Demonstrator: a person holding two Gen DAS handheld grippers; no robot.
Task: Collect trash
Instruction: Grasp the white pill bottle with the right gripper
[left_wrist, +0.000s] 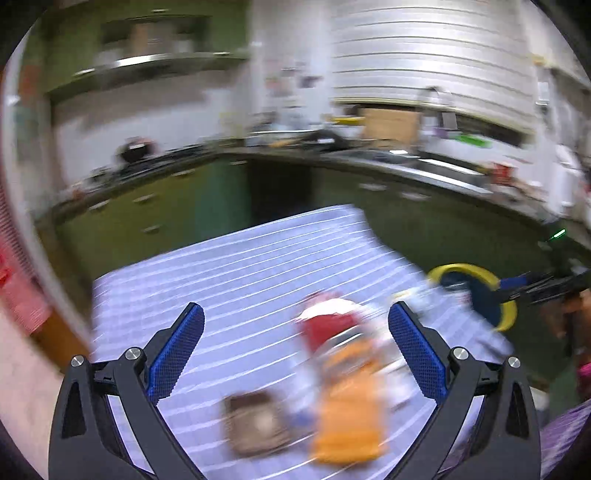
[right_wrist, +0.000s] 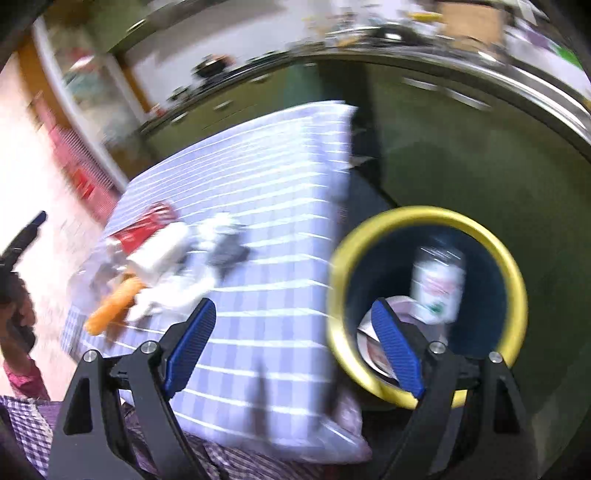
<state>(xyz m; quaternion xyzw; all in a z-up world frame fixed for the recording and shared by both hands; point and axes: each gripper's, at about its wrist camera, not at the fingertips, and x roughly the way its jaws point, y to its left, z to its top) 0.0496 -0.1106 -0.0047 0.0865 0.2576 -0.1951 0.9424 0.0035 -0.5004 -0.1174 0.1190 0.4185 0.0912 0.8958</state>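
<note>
Trash (left_wrist: 347, 398) lies blurred beneath the gaping left claw (left_wrist: 295, 332).

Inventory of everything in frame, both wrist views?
tablecloth: 1, lilac checked, on the table
bin: 1, dark with a yellow rim, on the floor beside the table
can: 1, white, inside the bin
orange packet: 1, on the tablecloth
red packet: 1, behind the orange packet
brown item: 1, blurred, beside the orange packet
cabinets: green, behind the table
left hand-held gripper: open, empty
right hand-held gripper: open, empty
</note>
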